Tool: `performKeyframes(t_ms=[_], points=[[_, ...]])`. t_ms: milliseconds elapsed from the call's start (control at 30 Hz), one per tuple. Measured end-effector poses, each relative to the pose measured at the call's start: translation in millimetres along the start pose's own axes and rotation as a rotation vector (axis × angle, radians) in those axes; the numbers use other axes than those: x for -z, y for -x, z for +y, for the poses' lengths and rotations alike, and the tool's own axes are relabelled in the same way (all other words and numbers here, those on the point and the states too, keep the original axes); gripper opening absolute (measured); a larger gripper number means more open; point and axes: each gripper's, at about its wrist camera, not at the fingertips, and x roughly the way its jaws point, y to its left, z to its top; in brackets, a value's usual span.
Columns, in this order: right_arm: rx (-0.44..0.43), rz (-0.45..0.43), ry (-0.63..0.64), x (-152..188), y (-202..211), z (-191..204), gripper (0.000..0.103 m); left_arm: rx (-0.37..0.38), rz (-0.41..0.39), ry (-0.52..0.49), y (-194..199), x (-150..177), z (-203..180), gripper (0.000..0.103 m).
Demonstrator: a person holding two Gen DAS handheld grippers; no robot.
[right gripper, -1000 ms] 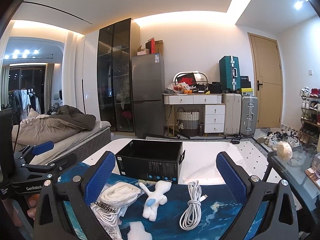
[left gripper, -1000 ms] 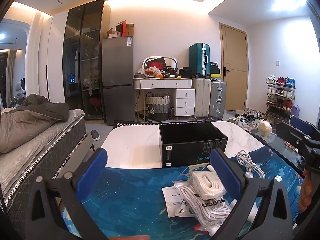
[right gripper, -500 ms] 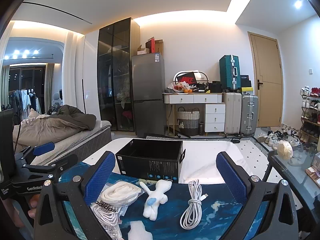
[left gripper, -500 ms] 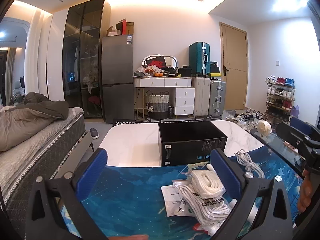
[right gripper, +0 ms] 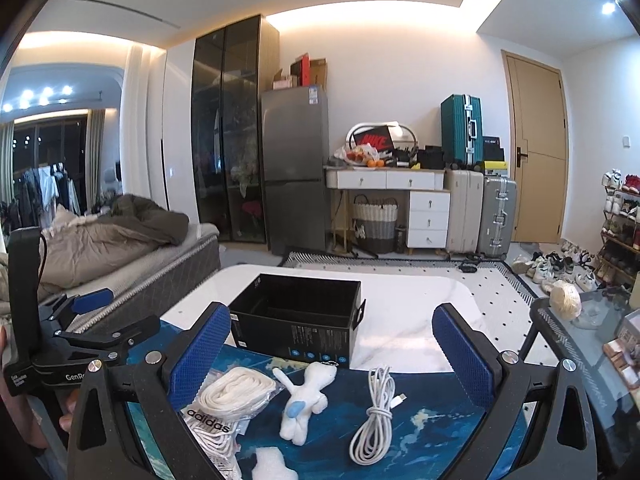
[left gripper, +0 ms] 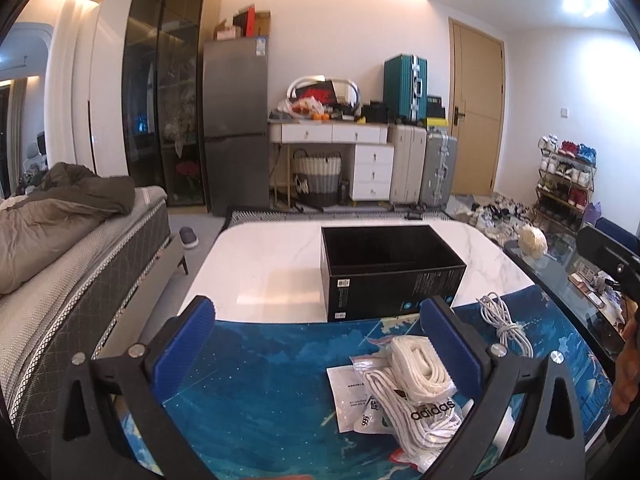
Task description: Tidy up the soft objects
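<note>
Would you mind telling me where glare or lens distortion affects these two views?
Left wrist view: ceiling lights blow out at top right, a soft sheen sits on the white table, and the wardrobe bows. Right wrist view: the window lamps flare at left and the door curves.

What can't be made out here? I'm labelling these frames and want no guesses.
- Plush toy: absent from the left wrist view, apparently behind that gripper's right finger.
- Box floor: right wrist view, hidden by its near wall.
- White foam piece: right wrist view, cut off by the bottom edge.
- Laces bag: left wrist view, partly behind the finger.
</note>
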Motion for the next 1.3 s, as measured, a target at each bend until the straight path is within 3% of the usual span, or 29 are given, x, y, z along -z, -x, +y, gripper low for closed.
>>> performKeyframes(t_ms=[233, 600, 733, 867, 967, 1067, 1300], points=[[0.005, 0.174, -0.036, -12.4, -28.3, -19.5, 0.103, 0.003, 0.165, 0.002, -34.0, -6.1, 6.1, 0.103], [-0.015, 0.421, -0.054, 17.4, -78.8, -36.3, 0.103, 0.033, 0.407, -0.045, -76.2, 16.7, 0.1, 0.102], [-0.015, 0.492, -0.066, 26.5, -93.5, -42.1, 0.103, 0.081, 0.437, -0.063, -76.7, 13.6, -8.8, 0.102], [-0.02, 0.57, -0.055, 40.2, -108.4, -46.5, 0.103, 0.123, 0.466, -0.152, -77.3, 14.3, -39.1, 0.1], [-0.026, 0.622, -0.064, 51.8, -118.3, -54.6, 0.103, 0.151, 0.512, -0.186, -83.9, 15.5, -54.0, 0.091], [-0.026, 0.655, -0.062, 61.7, -128.4, -56.3, 0.102, 0.152, 0.532, -0.208, -91.6, 15.8, -63.4, 0.091], [-0.046, 0.715, -0.045, 83.1, -146.8, -59.0, 0.089, 0.138, 0.551, -0.272, -100.9, 20.4, -78.8, 0.092]])
